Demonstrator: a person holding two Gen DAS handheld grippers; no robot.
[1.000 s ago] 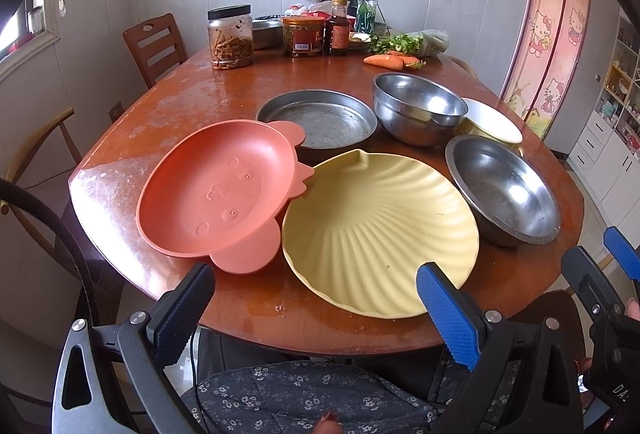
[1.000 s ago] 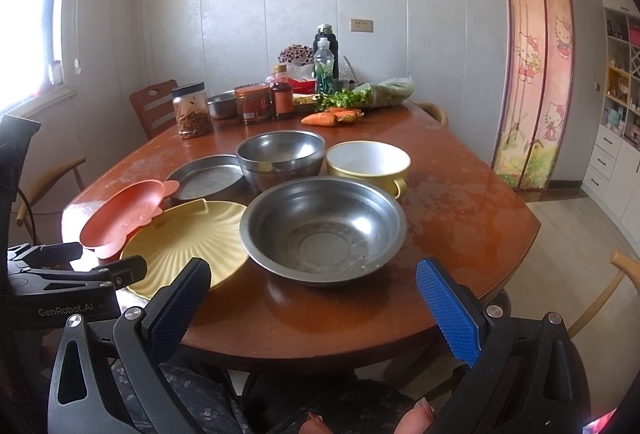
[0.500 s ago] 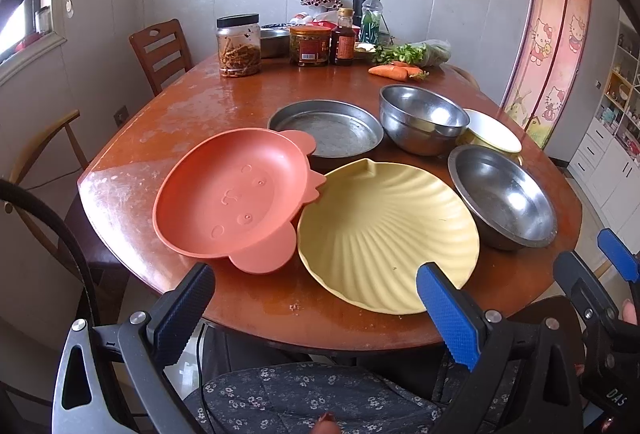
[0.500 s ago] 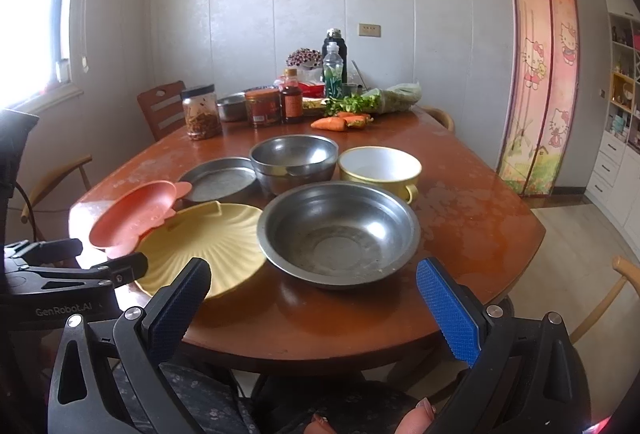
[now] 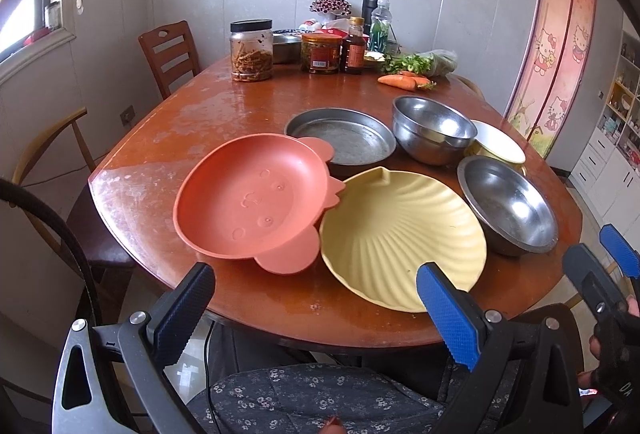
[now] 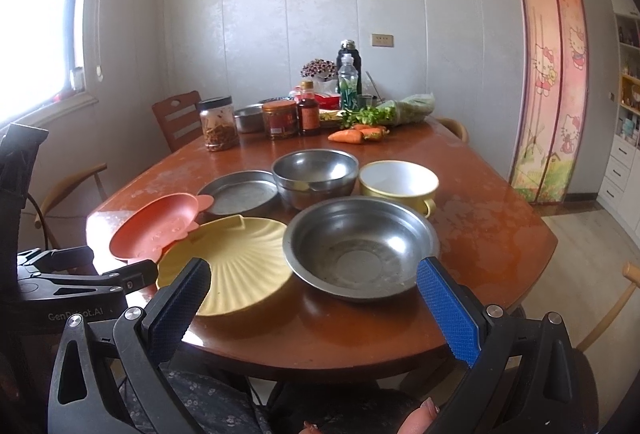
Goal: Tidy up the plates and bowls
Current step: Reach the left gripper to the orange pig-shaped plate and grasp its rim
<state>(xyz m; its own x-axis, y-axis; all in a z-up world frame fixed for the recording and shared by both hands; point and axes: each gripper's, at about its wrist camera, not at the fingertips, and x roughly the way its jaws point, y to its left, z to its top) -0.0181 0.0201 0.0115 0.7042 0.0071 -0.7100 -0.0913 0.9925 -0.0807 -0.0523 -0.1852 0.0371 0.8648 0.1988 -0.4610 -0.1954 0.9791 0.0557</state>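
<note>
Both tongs spread, gripping nothing — left tongs hovering off the worktop's near edge, orange bear plate lying just ahead, overlapping the yellow shell plate; right tongs facing the wide steel bowl.

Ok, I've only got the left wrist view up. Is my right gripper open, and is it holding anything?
Observer: In the right wrist view, the right gripper is wide open with nothing between its fingers, and it is aimed at the wide steel bowl.
Operator: And the yellow bowl behind that one, does it have a handle?
Observer: Yes. The yellow bowl has a small handle on its near right side, close to the wide steel bowl's far rim.
</note>
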